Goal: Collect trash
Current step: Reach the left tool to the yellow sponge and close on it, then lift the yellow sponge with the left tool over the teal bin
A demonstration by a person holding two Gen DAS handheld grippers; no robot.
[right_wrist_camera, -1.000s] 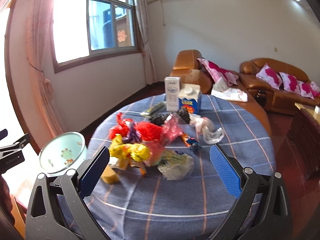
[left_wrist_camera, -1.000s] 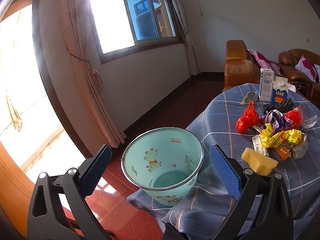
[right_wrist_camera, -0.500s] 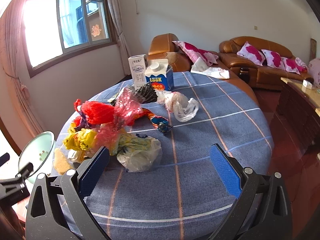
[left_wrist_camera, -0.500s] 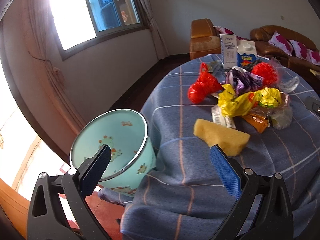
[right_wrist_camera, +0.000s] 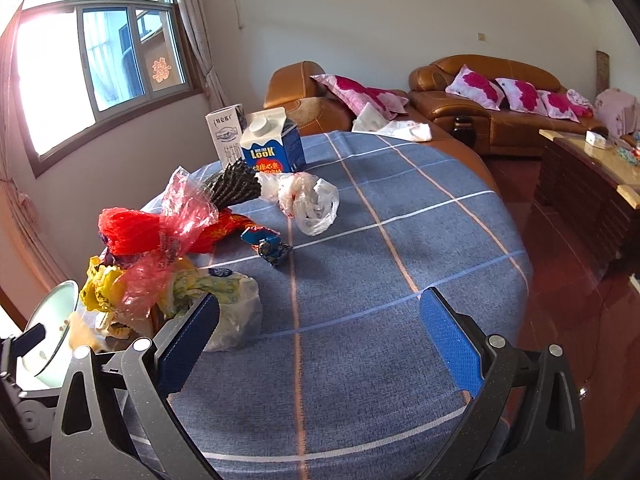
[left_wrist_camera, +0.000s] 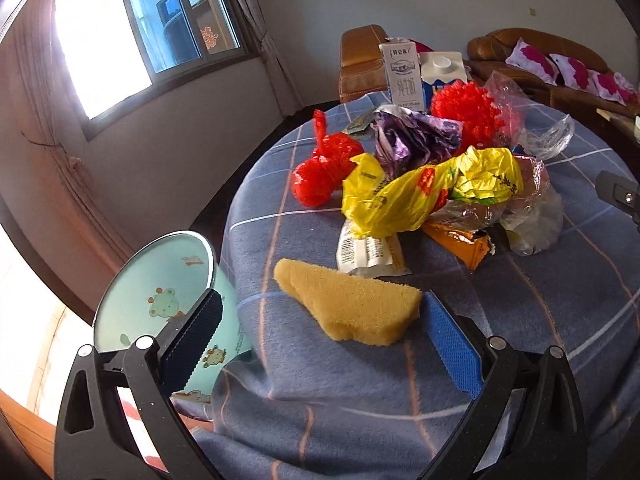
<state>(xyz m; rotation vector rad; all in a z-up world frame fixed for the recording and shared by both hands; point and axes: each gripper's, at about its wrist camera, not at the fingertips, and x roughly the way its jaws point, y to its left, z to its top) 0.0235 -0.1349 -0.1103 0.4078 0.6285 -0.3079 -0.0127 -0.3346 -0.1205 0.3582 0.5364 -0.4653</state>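
A yellow sponge wedge lies on the blue plaid tablecloth, just ahead of my open left gripper, whose right pad almost touches it. Behind it sits a heap of trash: a yellow bag, a red bag, a purple wrapper, a red mesh ball, an orange wrapper. A pale green bin stands beside the table on the left. My right gripper is open over bare cloth, a white bag at its left pad.
Two cartons stand at the table's far edge, with a clear plastic bag and a small blue wrapper nearby. Brown sofas with pink cushions and a wooden cabinet lie beyond. A window is on the left.
My left gripper swung from over the bin to the table and closed in on the sponge. The right gripper moved forward and right along the table. Both stayed open.
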